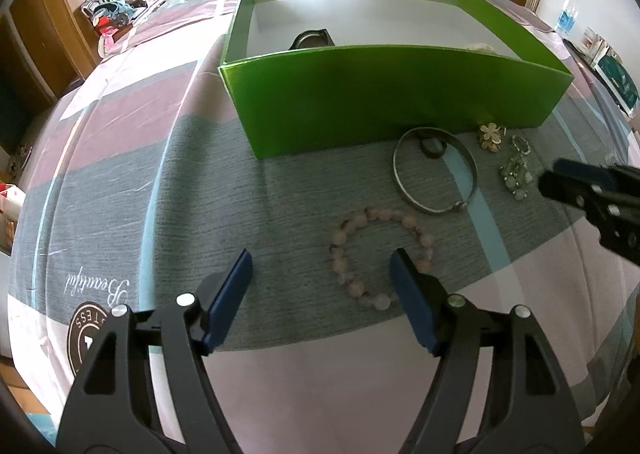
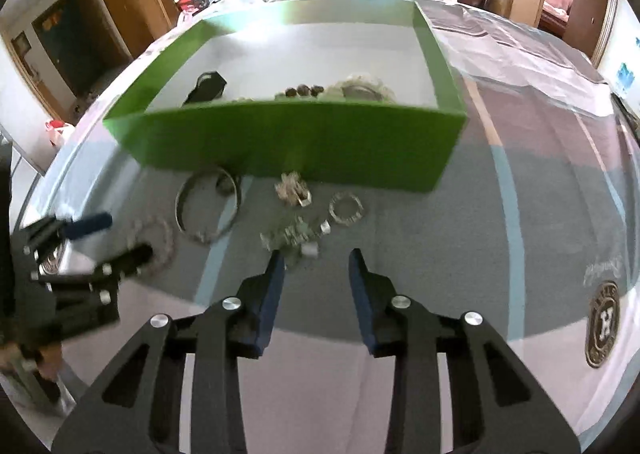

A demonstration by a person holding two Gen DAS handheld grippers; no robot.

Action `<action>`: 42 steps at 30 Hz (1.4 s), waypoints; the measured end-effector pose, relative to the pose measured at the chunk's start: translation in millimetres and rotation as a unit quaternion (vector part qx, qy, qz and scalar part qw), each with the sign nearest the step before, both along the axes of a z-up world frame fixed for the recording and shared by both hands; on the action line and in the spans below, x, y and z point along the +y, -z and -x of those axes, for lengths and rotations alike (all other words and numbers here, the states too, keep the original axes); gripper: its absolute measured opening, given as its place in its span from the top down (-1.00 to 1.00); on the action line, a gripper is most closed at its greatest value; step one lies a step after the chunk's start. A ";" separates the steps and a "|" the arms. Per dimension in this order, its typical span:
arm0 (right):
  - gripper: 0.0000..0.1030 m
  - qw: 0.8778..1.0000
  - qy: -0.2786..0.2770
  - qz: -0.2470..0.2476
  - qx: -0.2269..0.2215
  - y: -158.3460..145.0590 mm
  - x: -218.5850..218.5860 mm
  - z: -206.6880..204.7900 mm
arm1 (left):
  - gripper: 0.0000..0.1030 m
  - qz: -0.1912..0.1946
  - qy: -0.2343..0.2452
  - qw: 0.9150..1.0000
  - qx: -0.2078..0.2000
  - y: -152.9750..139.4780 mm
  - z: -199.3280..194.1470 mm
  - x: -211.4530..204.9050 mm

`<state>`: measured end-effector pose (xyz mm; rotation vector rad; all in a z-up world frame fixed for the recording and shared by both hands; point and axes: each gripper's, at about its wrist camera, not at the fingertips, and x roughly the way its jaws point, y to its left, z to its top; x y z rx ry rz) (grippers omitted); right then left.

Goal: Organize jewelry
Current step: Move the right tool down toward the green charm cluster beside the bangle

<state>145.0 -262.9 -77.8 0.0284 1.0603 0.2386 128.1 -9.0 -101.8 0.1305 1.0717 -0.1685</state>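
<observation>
Green box [image 1: 360,94] served as landmark. Loose jewelry lay just before its front wall for pickup: pink bead bracelet [image 1: 380,254], silver bangle [image 1: 436,170]. Left gripper [image 1: 320,270] wide open, empty, beside bead bracelet. Right gripper [image 2: 316,258] part open, empty, near green-stone piece [image 2: 292,236].

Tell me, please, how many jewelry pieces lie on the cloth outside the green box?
6: pink bead bracelet nearest the left gripper, silver bangle with a dark ring inside it, gold flower brooch, small ring-shaped piece, green crystal cluster. Small ones may overlap.
</observation>
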 end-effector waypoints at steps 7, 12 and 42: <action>0.54 1.000 -0.009 0.016 -0.008 18.5 16.3 -19.8 | -0.47 0.004 -0.003 1.000 0.002 1.5 -0.9 2.7; 0.71 0.999 -0.037 0.005 0.014 15.7 15.0 -2.0 | -0.49 0.003 -0.004 1.000 0.002 1.4 -1.3 2.5; 0.19 0.998 0.042 0.039 0.017 25.1 -20.6 22.8 | -0.45 0.004 -0.016 1.000 -0.001 2.4 2.6 10.4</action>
